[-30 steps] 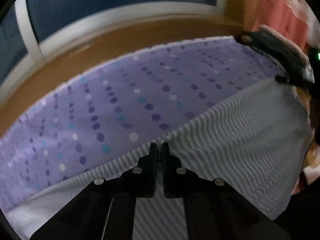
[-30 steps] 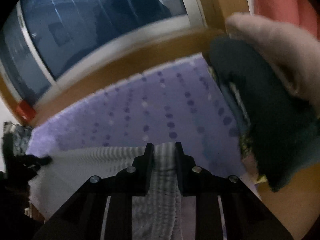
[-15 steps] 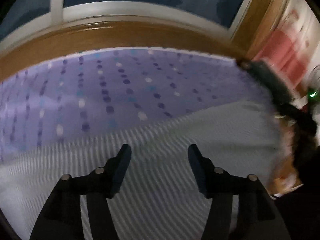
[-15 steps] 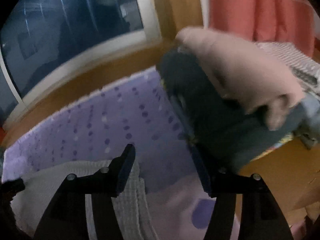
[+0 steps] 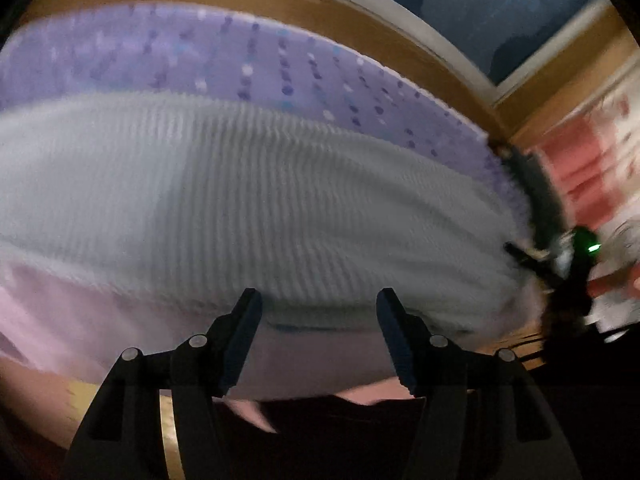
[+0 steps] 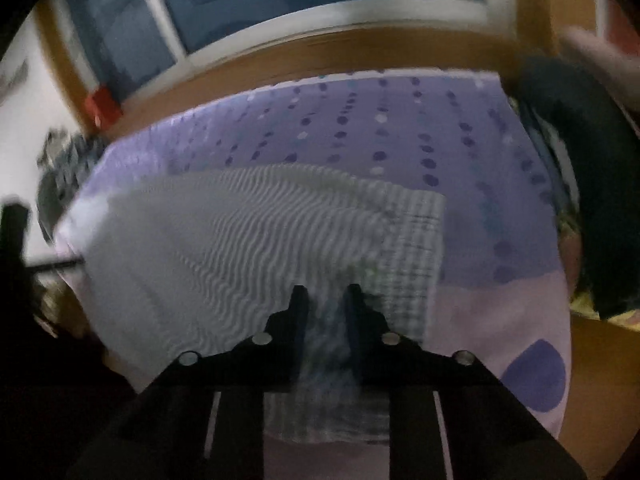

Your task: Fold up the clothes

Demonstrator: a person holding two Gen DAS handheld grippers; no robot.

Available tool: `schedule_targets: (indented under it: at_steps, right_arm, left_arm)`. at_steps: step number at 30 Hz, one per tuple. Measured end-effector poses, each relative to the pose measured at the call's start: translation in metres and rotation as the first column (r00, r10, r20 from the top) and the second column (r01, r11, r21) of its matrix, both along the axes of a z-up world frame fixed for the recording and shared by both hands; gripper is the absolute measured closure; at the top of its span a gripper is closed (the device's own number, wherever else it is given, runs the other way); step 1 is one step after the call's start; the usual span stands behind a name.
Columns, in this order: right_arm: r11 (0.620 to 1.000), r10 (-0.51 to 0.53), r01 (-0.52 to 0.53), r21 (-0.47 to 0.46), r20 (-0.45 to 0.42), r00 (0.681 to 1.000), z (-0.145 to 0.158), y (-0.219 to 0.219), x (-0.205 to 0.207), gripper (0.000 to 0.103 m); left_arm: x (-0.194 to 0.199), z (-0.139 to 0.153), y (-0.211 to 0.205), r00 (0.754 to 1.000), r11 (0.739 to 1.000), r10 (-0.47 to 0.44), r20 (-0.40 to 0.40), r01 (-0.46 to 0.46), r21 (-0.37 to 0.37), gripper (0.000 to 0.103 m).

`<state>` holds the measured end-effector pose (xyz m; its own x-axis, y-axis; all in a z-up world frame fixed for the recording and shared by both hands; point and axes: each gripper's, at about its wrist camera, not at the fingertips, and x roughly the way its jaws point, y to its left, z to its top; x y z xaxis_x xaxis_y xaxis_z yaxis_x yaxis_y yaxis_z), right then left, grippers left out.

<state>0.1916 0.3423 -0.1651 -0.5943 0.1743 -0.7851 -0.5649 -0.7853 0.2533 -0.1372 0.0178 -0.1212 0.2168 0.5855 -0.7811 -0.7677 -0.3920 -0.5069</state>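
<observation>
On the purple dotted sheet (image 6: pixel 400 128), spread flat: the striped garment (image 6: pixel 240 240). Right tool (image 6: pixel 323 296) nearly closed, seemingly pinching cloth at 6 o'clock; left tool (image 5: pixel 318 312) wide apart, empty, at the near hem. Risks: one-sided pull skewing the fold, thin cloth slipping free, bunching toward the dark pile (image 6: pixel 580 184) at 3 o'clock.
</observation>
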Motion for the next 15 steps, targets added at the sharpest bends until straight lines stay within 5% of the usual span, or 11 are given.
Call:
schedule_targets:
  at_steps: [6,10,15]
  right_arm:
    - [0.992,-0.018,0.012,0.124,0.05,0.999,0.04,-0.046,-0.014,0.083]
    - [0.972,0.154,-0.169,0.165,0.102,0.983,0.033,-0.125,-0.058,0.083]
    - [0.913,0.323,-0.356,0.201,0.179,0.929,0.022,-0.216,-0.109,0.083]
  left_arm:
    - [-0.023,-0.024,-0.016,0.956,0.998,-0.01,0.293,-0.009,0.061,0.044]
    - [-0.044,-0.041,-0.022,0.872,0.994,0.009,0.49,-0.062,0.093,0.044]
    - [-0.06,-0.056,-0.015,0.768,0.99,0.05,0.639,-0.125,0.073,0.045]
